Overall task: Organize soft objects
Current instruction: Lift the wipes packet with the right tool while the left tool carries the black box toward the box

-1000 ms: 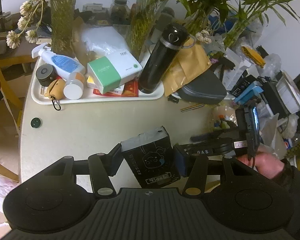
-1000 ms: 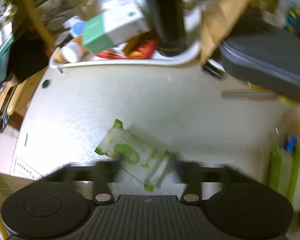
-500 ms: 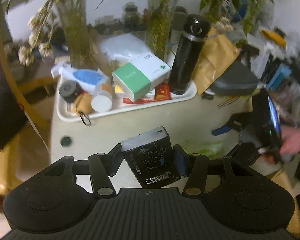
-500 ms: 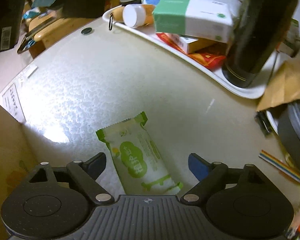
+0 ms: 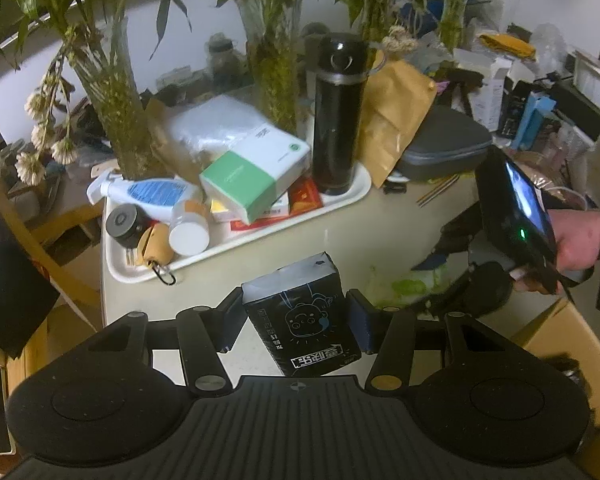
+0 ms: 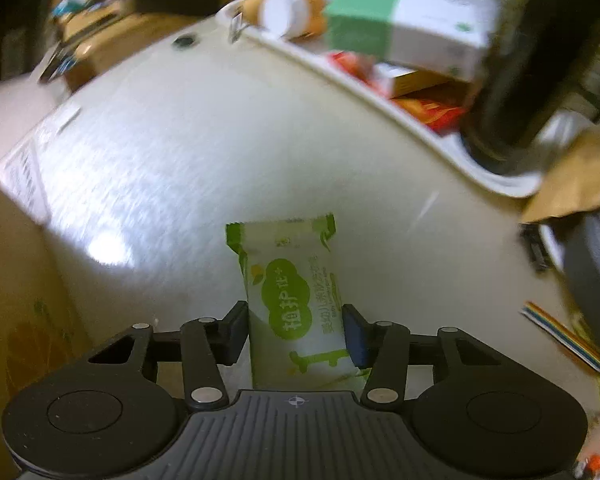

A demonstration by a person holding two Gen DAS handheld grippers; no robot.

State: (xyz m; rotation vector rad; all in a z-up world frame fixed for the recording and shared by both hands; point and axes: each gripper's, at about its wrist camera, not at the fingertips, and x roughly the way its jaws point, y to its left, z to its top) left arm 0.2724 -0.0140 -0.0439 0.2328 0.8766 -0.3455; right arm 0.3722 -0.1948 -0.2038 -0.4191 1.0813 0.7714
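Left gripper (image 5: 296, 322): you hold it clamped on one black soft tissue pack (image 5: 302, 322) with a drawn bear face, lifted above the desk's near edge.
Right gripper (image 6: 295, 334): its jaws have just closed, and now they press on one white and green soft wipes pack (image 6: 296, 300); its crimped end points away from you, over the pale desk (image 6: 204, 152).
Open room: the desk's middle is bare between your packs and the white tray (image 5: 236, 246).
Edges: the tray sits at the far edge; the desk's left edge is close.
Count: two soft packs, one per gripper.
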